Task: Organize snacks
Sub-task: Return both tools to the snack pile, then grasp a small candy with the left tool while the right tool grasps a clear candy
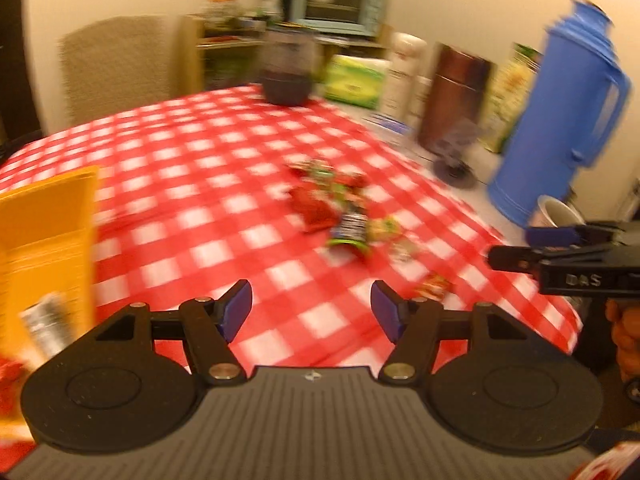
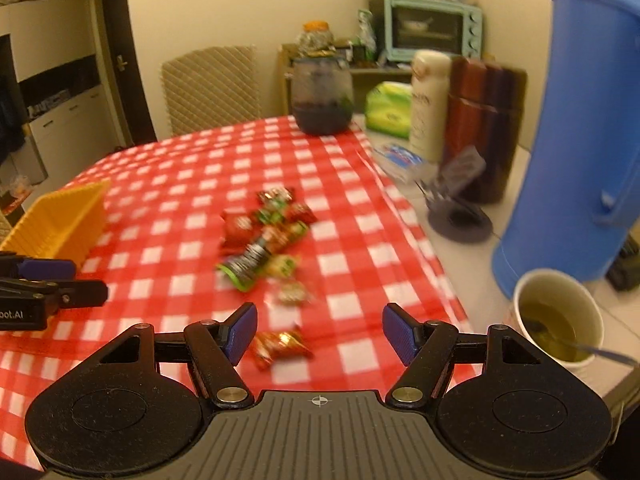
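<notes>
Both tongs spread wide, nothing held: left gripper (image 1: 311,312) and right gripper (image 2: 319,334) over the checkered tablecloth (image 2: 192,184). Snack pile (image 2: 266,236) mid-cloth, yellow basket (image 2: 60,220) at left edge.

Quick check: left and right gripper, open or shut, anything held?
Left gripper: open, nothing between the pads, over the checked cloth.
Right gripper: open, holding nothing; a red wrapped snack lies on the cloth below the gap.
</notes>
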